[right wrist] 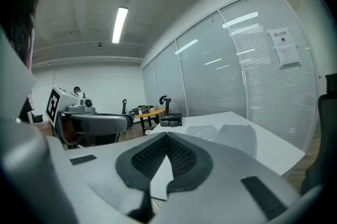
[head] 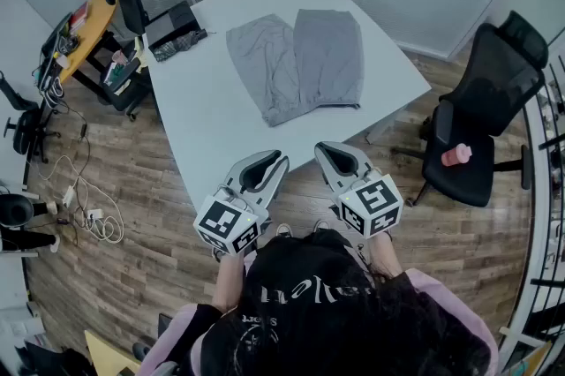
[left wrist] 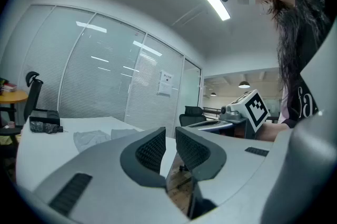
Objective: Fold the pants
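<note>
Grey pants (head: 296,65) lie flat w/ legs splayed on the far half of the white table (head: 203,136), well apart from both tools. Left gripper (head: 267,161) has its jaws only a crack apart, nothing btwn them; right gripper (head: 330,151) is closed tight, also empty. Risks, imo: going in w/o opening wider means the pads just shove the cloth & wrinkle it. Thin fabric on a slick top could slide, or a pinch could catch one layer only, so the fold ends up crooked.
</note>
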Available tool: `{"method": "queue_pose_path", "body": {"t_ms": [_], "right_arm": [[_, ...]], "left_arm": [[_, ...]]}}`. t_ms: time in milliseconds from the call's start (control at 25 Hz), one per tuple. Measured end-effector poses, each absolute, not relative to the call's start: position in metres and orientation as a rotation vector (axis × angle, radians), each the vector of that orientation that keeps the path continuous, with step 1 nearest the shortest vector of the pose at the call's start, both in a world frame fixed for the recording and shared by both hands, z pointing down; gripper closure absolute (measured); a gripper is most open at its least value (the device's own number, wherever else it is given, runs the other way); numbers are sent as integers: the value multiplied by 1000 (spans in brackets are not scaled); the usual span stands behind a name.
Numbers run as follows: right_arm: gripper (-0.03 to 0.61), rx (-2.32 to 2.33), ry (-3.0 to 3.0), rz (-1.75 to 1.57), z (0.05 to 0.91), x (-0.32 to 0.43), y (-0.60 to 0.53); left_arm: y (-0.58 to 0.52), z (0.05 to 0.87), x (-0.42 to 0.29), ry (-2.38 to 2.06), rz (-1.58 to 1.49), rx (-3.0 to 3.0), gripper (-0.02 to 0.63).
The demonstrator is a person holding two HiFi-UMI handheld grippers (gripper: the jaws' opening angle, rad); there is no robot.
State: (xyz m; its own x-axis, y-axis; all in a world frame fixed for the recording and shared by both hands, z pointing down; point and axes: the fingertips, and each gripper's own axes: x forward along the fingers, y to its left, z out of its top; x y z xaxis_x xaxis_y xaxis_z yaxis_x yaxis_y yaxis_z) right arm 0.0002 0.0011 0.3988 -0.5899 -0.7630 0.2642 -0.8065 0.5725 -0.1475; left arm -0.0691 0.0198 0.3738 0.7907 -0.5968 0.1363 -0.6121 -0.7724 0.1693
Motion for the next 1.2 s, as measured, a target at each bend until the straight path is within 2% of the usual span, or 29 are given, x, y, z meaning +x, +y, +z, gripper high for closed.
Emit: {"method": "queue_pose_path", "body": {"t_ms": [1200], "right_arm": [[555,1280,-2642,465,429,73,2]], "left_arm": [[24,406,-24,-1088,165,2657,536]]}}
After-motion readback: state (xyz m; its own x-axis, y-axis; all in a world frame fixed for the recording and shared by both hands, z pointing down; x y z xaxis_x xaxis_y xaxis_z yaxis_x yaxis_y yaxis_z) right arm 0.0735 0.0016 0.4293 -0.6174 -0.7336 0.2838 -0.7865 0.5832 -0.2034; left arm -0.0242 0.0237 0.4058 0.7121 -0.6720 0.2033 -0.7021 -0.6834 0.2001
